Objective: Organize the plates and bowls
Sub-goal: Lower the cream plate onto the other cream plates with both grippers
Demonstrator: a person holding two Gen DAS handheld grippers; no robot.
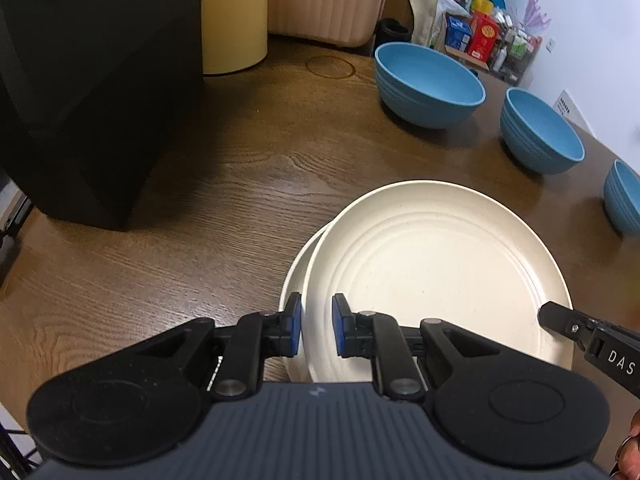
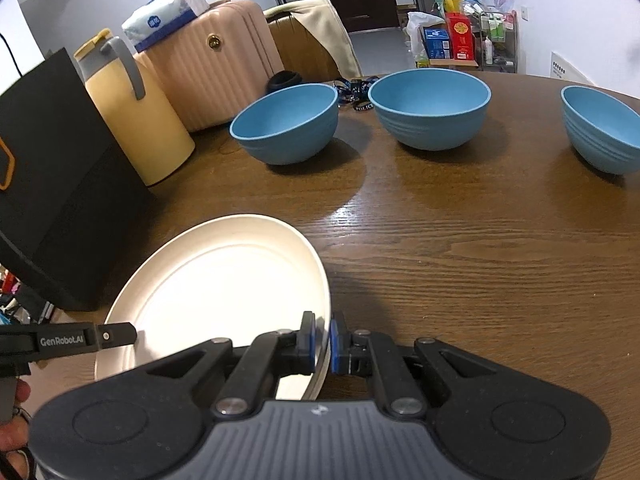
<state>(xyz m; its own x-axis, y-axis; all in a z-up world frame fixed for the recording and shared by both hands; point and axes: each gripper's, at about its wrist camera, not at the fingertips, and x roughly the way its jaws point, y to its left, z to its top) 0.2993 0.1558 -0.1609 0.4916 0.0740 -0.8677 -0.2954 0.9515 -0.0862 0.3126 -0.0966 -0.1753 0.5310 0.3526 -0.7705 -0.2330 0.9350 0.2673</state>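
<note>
Both grippers, left gripper (image 1: 316, 326) and right gripper (image 2: 322, 340), clench the top cream plate (image 1: 432, 276) over another at the table's (image 1: 180, 240) near edge (three blue bowls (image 2: 430, 108) unstacked).

Cream plates (image 1: 436, 264) with faint concentric rings lie near on the brown wood-grain table (image 2: 460, 264), three ribbed blue bowls (image 2: 430, 108) far, a yellow jug (image 2: 136, 128) far left.

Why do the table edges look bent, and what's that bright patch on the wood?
Left wrist view: the fisheye lens bows the table and darkens the corners; the plate is evenly lit. Right wrist view: the plate is washed out white by glare, and the bright patch beyond it is light reflecting off the wood.
</note>
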